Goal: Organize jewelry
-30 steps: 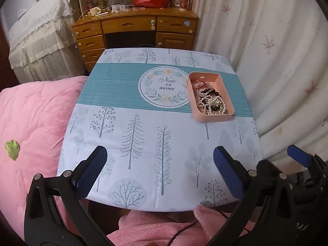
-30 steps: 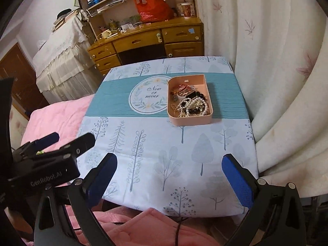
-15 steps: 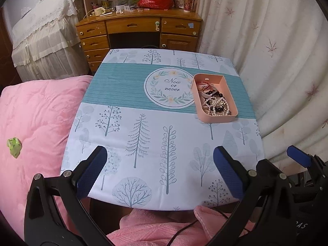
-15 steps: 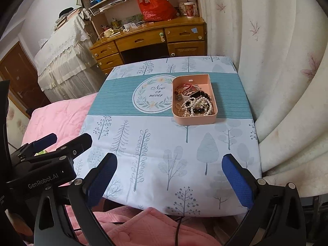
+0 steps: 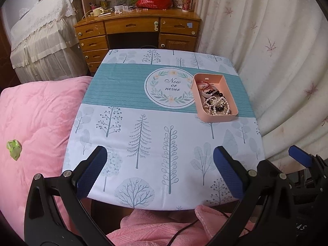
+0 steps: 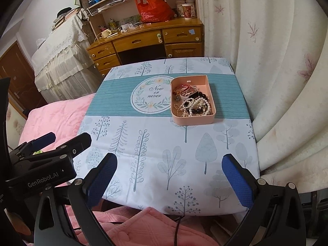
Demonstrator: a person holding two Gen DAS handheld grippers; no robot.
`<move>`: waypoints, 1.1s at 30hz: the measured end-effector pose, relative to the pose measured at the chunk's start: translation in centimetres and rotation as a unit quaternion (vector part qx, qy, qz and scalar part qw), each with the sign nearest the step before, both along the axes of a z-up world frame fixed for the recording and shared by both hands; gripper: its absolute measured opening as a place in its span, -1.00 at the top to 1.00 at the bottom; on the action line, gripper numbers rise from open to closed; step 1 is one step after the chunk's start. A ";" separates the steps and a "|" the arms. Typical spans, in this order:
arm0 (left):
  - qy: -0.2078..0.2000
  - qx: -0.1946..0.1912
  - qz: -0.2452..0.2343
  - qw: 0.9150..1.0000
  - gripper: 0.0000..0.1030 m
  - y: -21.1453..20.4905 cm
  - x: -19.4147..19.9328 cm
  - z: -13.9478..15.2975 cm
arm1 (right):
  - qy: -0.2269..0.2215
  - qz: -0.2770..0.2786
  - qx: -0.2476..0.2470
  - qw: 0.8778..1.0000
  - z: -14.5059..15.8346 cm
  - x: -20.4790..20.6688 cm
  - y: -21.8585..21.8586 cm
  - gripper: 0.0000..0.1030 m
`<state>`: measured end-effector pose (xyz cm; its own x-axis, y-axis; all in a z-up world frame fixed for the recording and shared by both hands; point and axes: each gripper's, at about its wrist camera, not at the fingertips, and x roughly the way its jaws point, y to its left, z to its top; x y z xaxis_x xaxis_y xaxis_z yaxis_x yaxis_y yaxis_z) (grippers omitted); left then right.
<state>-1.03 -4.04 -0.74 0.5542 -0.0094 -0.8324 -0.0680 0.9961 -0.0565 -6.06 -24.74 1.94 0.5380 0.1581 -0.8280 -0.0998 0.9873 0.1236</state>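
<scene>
A pink tray (image 5: 220, 117) sits on the right side of the table, on the teal band of the tablecloth; it also shows in the right wrist view (image 6: 193, 121). It holds a tangle of jewelry (image 5: 216, 104): pearl strands, black beads and red bangles (image 6: 193, 102). My left gripper (image 5: 158, 171) is open and empty, above the table's near edge. My right gripper (image 6: 170, 172) is open and empty, also at the near edge, well short of the tray. The left gripper's body shows at the left of the right wrist view.
The table wears a tree-print cloth (image 5: 155, 135) with a round "Now or never" emblem (image 5: 171, 88) left of the tray. A pink quilt (image 5: 30, 119) lies left. White curtains (image 5: 276, 51) hang right. A wooden desk (image 5: 139, 30) stands behind.
Both grippers have drawn back and risen a little, so the table and tray look slightly farther and more of the room shows. Both stay open. The tray has not moved.
</scene>
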 end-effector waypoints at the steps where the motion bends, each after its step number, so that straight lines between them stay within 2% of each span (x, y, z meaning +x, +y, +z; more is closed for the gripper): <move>1: 0.000 0.000 0.000 1.000 -0.99 0.0 0.0 0.0 | 0.000 0.000 0.000 1.000 0.0 0.0 0.0 -1.00; 22: -0.003 0.002 0.001 1.000 -0.99 1.6 0.2 0.5 | 0.005 0.001 -0.008 1.000 -0.1 0.2 0.2 -1.00; 33: -0.012 0.021 -0.018 1.000 -0.99 0.1 0.1 0.7 | 0.009 0.016 -0.027 0.999 -0.2 0.4 0.7 -1.00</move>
